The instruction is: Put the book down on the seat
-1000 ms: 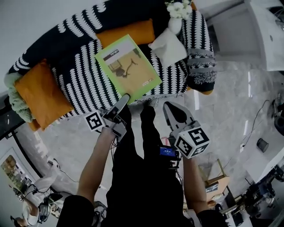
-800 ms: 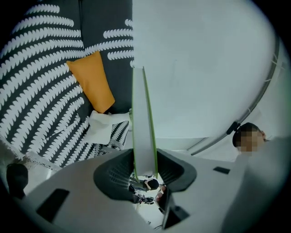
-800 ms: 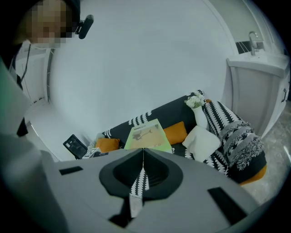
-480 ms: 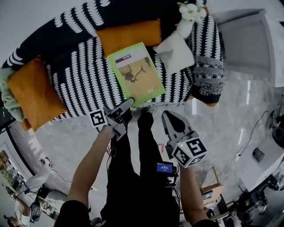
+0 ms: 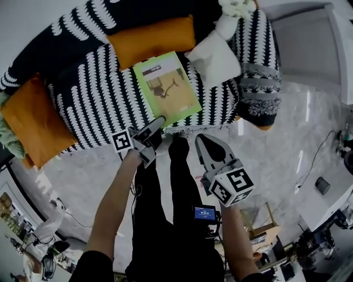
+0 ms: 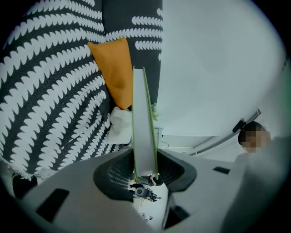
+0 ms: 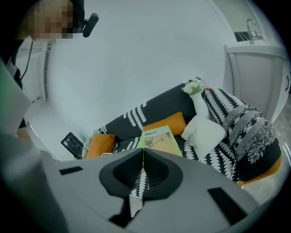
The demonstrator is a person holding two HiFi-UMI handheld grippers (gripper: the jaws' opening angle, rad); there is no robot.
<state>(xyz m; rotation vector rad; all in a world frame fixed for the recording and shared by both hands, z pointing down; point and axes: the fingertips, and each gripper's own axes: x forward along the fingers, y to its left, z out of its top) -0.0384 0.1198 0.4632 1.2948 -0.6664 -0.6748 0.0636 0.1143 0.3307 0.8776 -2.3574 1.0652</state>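
Observation:
A green book (image 5: 167, 88) lies flat over the seat of a black sofa with a white pattern (image 5: 88, 93). My left gripper (image 5: 159, 121) is shut on the book's near edge. In the left gripper view the book (image 6: 144, 118) shows edge-on, clamped in my left gripper (image 6: 145, 160), with the seat (image 6: 50, 100) close beside it; I cannot tell whether they touch. My right gripper (image 5: 200, 139) hangs over the floor in front of the sofa, shut and holding nothing. In the right gripper view my right gripper (image 7: 143, 154) has its jaws pressed together, and the book (image 7: 159, 139) lies beyond them.
Two orange cushions (image 5: 151, 38) (image 5: 30, 124) and a white cushion (image 5: 212, 55) rest on the sofa, with a vase of white flowers (image 5: 231, 11) at its right arm. A white cabinet (image 5: 309, 38) stands to the right. The person's dark-clad legs (image 5: 165, 187) stand on the marble floor.
The left gripper has come down with the book, closer to the seat. The right gripper has sunk too, still shut.

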